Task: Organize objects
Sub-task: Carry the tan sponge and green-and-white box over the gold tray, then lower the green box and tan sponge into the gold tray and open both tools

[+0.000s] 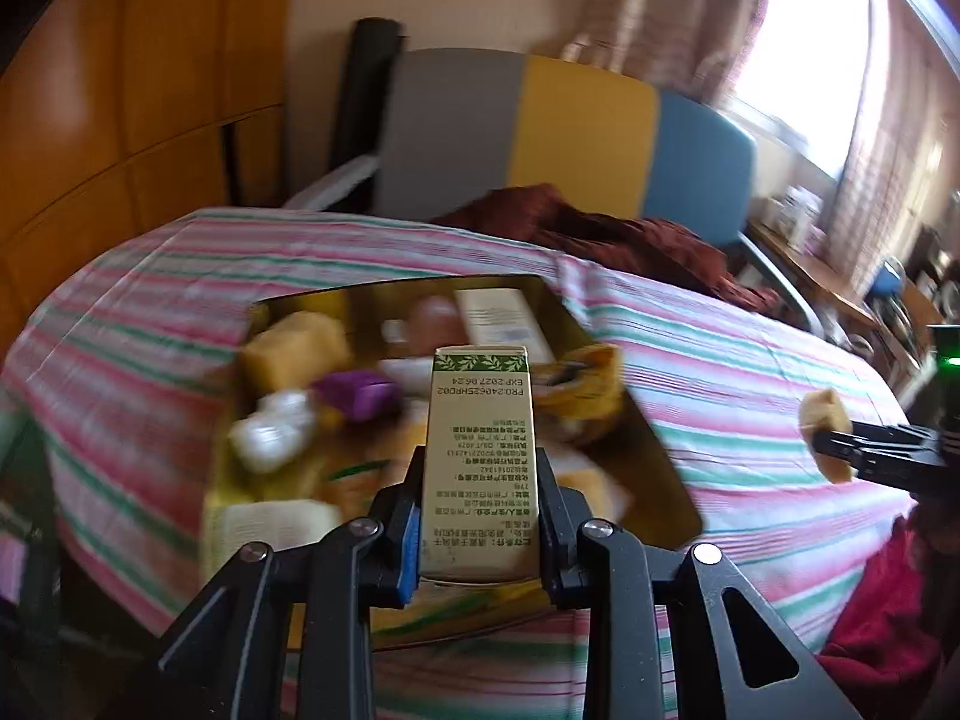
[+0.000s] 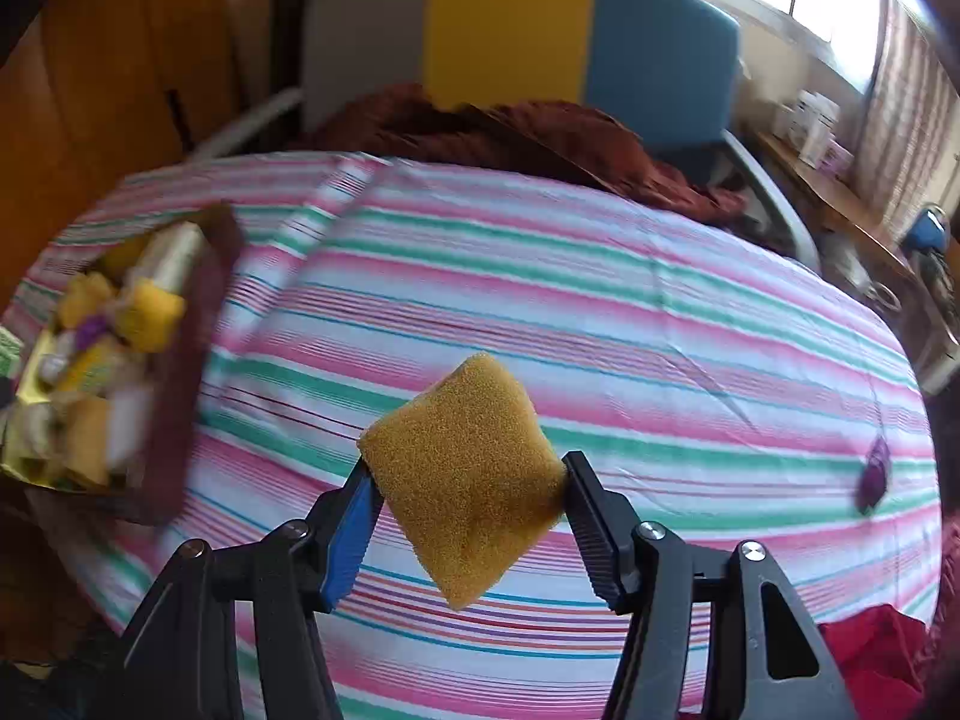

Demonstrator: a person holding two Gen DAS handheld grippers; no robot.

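The left tongs (image 1: 480,474) are clamped on a narrow carton (image 1: 477,450), held above the open box (image 1: 636,420) of odds and ends on the striped bed (image 2: 600,312). The right tongs (image 2: 465,510) pinch a yellow sponge (image 2: 465,474) by two corners; it looks light and squashy, while the carton is stiff, best gripped on its flat sides. Only the right view shows a small purple thing (image 2: 873,474) lying well away from the box.

The box (image 2: 108,372) lies left on the bed (image 2: 600,312).
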